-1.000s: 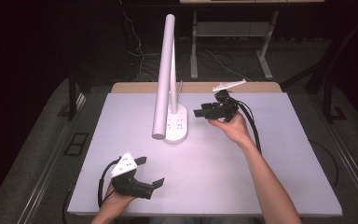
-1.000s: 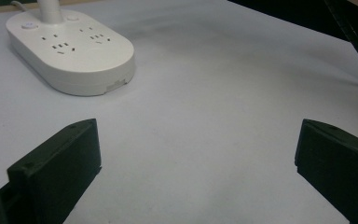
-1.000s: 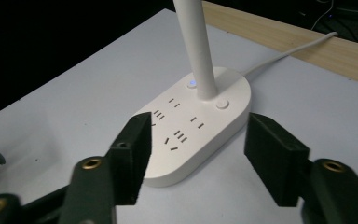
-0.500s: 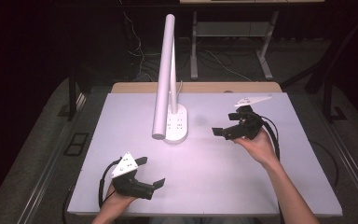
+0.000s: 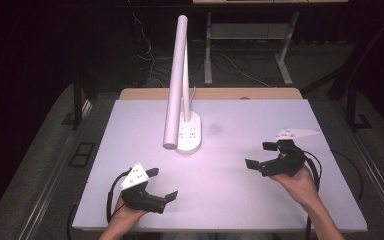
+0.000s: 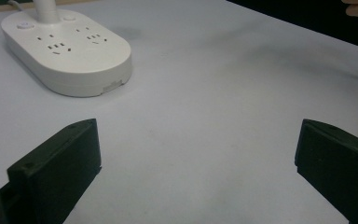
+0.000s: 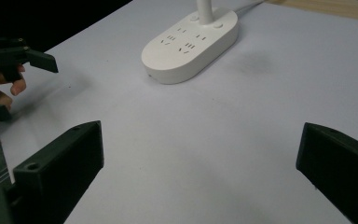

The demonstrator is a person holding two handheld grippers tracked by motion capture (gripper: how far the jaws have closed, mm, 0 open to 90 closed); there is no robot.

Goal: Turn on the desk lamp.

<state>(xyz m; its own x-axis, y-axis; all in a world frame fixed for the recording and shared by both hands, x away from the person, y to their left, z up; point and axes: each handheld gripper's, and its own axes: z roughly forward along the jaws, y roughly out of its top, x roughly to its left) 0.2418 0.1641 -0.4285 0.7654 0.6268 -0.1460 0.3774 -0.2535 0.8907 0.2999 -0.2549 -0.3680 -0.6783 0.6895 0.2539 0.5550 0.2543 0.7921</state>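
A white desk lamp with a long tube head [image 5: 175, 85] stands on an oval base with sockets [image 5: 190, 132] at the middle of the white table [image 5: 260, 115]. My left gripper [image 5: 164, 184] rests at the near left, open, with bare table between its jaws [image 6: 196, 158]; the base [image 6: 67, 51] lies ahead of it on the left. My right gripper [image 5: 257, 155] hovers at the right, pointing left toward the base [image 7: 191, 44]. Its jaws have just been opening and now stand open [image 7: 200, 158] with nothing between them.
A wooden strip [image 5: 230, 93] runs along the table's far edge. Behind it are cables and metal legs [image 5: 208, 55] on the dark floor. A cable trails from each gripper. Bare tabletop lies between the two hands.
My right hand has drawn back from beside the lamp base toward the near right of the table, and its jaws stand wider apart. The left hand has stayed where it was.
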